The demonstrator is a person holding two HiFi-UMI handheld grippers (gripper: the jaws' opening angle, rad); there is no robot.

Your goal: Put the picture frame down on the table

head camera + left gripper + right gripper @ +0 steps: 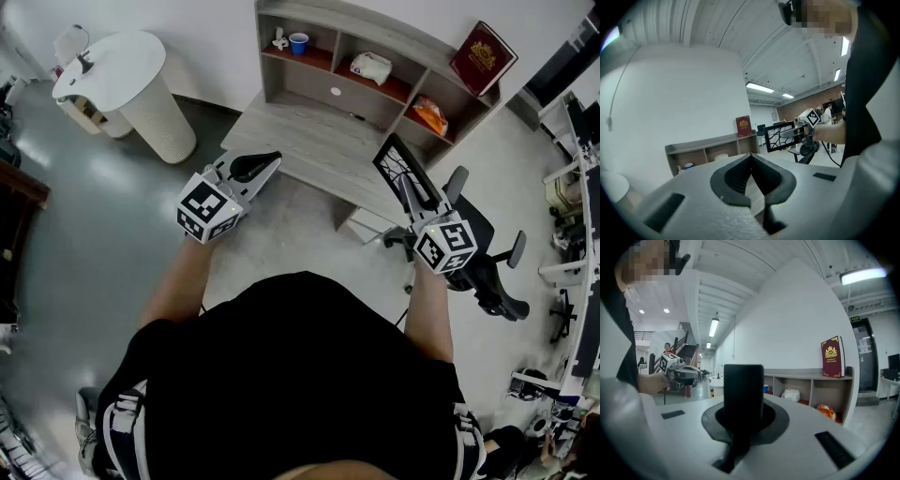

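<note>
Black picture frame point(402, 169) stands clamped in the right gripper point(413, 194); the left gripper point(266, 165) is closed, empty.

Red book point(483, 58), blue cup point(298, 43), office chair point(489, 274)

You're in an office, prob. open-plan w/ an industrial feel. Evidence: pale grey wood-grain bench point(309, 141) w/ a cubby shelf unit point(412, 47) against a white wall, black swivel office chair on castors point(492, 255), white round pedestal table point(117, 66), rows of white desks w/ dark monitors point(586, 187) at right, glossy grey floor point(75, 225), long ceiling strip lights point(759, 87), green exit sign point(857, 318) over a door.
</note>
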